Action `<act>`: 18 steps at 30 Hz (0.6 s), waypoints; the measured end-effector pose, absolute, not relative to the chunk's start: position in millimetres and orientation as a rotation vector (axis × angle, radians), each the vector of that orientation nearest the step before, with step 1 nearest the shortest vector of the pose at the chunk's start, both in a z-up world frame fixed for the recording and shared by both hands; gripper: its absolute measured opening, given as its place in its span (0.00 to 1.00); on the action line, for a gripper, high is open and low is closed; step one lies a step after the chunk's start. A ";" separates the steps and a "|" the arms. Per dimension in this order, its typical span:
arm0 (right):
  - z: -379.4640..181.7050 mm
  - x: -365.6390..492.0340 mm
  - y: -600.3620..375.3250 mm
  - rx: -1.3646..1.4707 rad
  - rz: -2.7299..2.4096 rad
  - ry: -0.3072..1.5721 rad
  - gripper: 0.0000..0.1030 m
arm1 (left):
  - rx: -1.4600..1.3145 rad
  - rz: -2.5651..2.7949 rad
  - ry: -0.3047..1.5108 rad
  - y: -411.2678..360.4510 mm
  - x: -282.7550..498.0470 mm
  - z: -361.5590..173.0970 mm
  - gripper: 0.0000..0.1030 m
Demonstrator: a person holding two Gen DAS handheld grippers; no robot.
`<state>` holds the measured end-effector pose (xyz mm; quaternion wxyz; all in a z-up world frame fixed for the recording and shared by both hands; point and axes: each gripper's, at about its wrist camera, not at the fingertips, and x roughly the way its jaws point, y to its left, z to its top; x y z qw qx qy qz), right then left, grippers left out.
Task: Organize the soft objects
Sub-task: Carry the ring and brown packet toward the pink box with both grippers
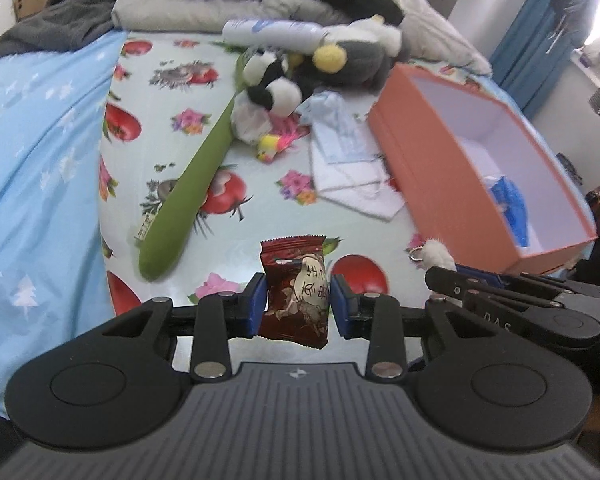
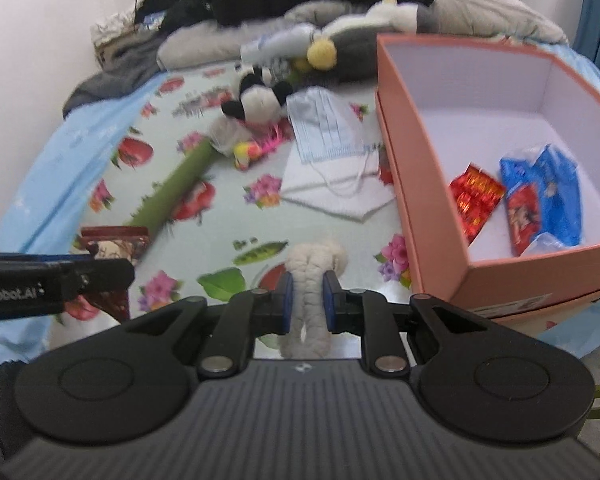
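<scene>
We hold two: left gripper (image 1: 299,304) jaws pinch packet (image 1: 296,290), right gripper (image 2: 307,300) jaws pinch plush (image 2: 314,280). Box (image 2: 432,216) has few packets (panda (image 1: 270,80), masks (image 1: 342,136) wait on bed (image 1: 172,92)).

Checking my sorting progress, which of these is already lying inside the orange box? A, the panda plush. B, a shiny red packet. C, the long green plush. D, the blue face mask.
B: the right wrist view shows a shiny red packet on the floor of the orange box, beside blue wrappers.
</scene>
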<state>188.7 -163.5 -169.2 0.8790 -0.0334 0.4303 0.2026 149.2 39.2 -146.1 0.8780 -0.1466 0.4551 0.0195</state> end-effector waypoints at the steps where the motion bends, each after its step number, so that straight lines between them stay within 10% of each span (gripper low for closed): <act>1: -161.8 184.6 -164.5 -0.068 0.424 0.883 0.18 | -0.308 0.035 0.939 37.9 145.8 -141.2 0.39; 18: -71.1 125.2 -186.7 0.008 0.477 0.720 0.18 | -0.319 -0.047 0.785 17.7 99.4 -59.4 0.39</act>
